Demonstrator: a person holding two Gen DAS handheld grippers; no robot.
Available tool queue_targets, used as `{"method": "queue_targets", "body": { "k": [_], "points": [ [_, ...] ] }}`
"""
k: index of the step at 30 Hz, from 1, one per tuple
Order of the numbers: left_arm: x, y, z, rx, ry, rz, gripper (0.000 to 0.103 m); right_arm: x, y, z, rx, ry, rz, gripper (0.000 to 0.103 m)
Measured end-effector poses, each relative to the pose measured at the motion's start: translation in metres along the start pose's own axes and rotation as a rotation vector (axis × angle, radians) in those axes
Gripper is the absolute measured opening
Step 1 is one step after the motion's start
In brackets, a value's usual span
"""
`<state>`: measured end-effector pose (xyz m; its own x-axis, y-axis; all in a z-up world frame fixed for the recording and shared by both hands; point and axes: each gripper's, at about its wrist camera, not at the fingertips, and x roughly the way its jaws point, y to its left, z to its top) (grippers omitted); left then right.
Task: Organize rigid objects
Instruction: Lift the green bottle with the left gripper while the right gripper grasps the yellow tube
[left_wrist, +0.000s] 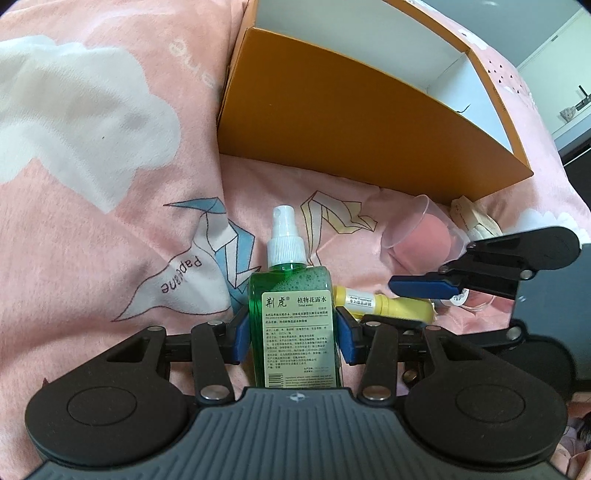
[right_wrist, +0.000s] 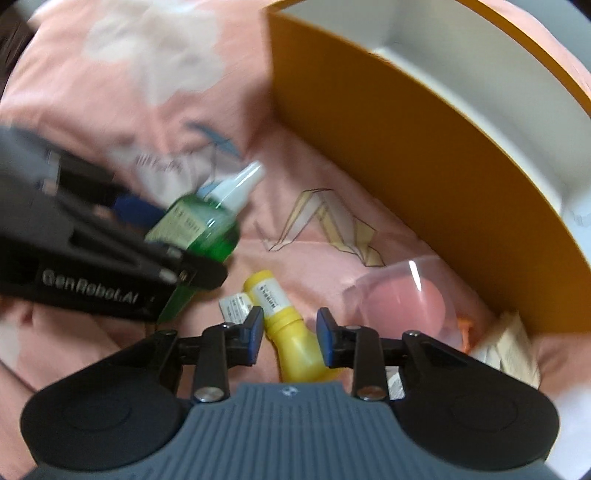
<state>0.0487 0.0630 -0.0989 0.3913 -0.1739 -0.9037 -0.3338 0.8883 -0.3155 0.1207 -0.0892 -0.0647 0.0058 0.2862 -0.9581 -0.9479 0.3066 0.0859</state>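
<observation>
My left gripper (left_wrist: 291, 330) is shut on a green spray bottle (left_wrist: 293, 295) with a white nozzle, held above the pink bedding; it also shows in the right wrist view (right_wrist: 199, 229). My right gripper (right_wrist: 290, 336) is open, its jaws on either side of a yellow bottle (right_wrist: 291, 332) that lies on the bedding; the bottle also shows in the left wrist view (left_wrist: 388, 304). The right gripper's blue finger (left_wrist: 421, 288) hangs above it there. An orange box (left_wrist: 351, 122) with a white inside stands behind.
A clear plastic cup holding a pink sponge (right_wrist: 406, 299) lies on its side by the box (right_wrist: 424, 166); it also shows in the left wrist view (left_wrist: 421, 236). Small paper packets (right_wrist: 509, 350) lie at the box corner. The pink bedding (left_wrist: 92, 258) is soft and creased.
</observation>
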Motion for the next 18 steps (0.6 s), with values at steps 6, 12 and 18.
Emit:
{"method": "queue_targets", "body": {
  "k": [6, 12, 18],
  "points": [
    [0.001, -0.001, 0.0, 0.0, -0.001, 0.001, 0.052, 0.015, 0.006, 0.004, -0.079, 0.046, 0.02, 0.03],
    [-0.003, -0.001, -0.001, 0.007, -0.018, -0.001, 0.052, 0.007, -0.003, -0.002, 0.005, -0.01, 0.01, 0.023],
    [-0.019, -0.006, -0.001, 0.031, -0.095, -0.027, 0.052, -0.03, -0.021, -0.017, 0.145, -0.146, 0.002, 0.023]
  ]
}}
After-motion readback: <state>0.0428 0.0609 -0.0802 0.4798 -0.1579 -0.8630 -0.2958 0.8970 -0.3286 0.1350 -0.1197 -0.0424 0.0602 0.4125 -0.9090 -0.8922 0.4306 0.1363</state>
